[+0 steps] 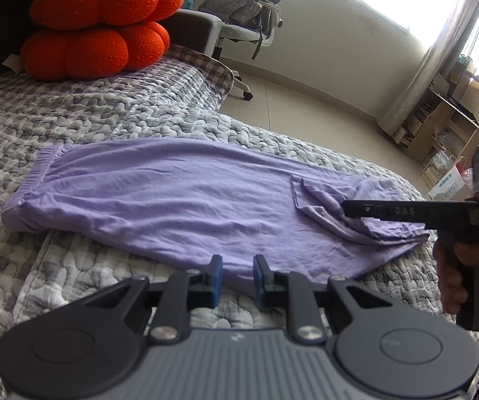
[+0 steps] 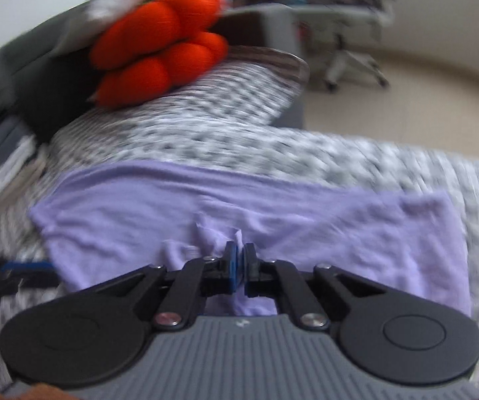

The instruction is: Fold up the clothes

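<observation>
Lilac trousers [image 1: 179, 200] lie flat across the quilted bed, their elastic waistband at the left. My left gripper [image 1: 237, 271] hovers open just above the near edge of the cloth, holding nothing. My right gripper [image 1: 347, 211] reaches in from the right, a person's hand on its handle, and is shut on the trouser hem, which is lifted and folded back over the leg. The right wrist view is blurred: there the right gripper [image 2: 241, 260] pinches a bunched fold of the lilac trousers [image 2: 339, 233] between its blue pads.
The bed carries a grey-and-white quilt [image 1: 89, 116]. Two orange pumpkin cushions [image 1: 96, 26] are stacked at its head. Beyond the bed stand an office chair [image 1: 242, 13] with a backpack, a curtain [image 1: 432, 50] and cluttered wooden shelves [image 1: 446, 126].
</observation>
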The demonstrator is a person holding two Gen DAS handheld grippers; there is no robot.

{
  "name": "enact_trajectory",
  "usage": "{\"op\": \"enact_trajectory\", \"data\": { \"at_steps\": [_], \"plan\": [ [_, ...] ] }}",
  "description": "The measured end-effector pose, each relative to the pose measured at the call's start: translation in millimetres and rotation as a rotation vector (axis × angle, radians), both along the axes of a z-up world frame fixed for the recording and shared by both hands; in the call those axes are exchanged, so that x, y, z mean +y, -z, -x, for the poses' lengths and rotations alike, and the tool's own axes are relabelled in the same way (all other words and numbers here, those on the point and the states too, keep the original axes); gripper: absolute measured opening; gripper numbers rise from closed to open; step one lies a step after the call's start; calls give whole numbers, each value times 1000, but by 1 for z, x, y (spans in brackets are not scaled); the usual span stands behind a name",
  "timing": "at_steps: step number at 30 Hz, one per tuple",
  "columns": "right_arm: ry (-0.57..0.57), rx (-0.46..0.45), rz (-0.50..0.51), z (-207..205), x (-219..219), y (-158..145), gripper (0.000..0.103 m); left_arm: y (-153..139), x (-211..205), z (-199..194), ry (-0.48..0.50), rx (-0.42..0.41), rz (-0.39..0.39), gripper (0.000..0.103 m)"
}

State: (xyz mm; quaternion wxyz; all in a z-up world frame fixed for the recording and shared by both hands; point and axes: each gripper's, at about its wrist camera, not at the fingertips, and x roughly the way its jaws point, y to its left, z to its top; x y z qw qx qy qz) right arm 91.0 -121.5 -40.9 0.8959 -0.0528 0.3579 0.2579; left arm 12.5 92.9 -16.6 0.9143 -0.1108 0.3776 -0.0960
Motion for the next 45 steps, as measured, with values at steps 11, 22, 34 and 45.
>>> {"op": "enact_trajectory", "data": {
  "at_steps": [11,22,34,45],
  "plan": [
    [-26,-158,188,13,20,9,42,1,-1,0,5,1,-9,20],
    [-117,-278,346,27,32,13,62,0,0,0,2,0,1,20],
    [114,-181,263,9,3,1,67,0,1,0,0,-1,4,20],
    [-258,-66,27,37,4,-22,14,0,0,0,0,-1,-9,20]
  ]
}}
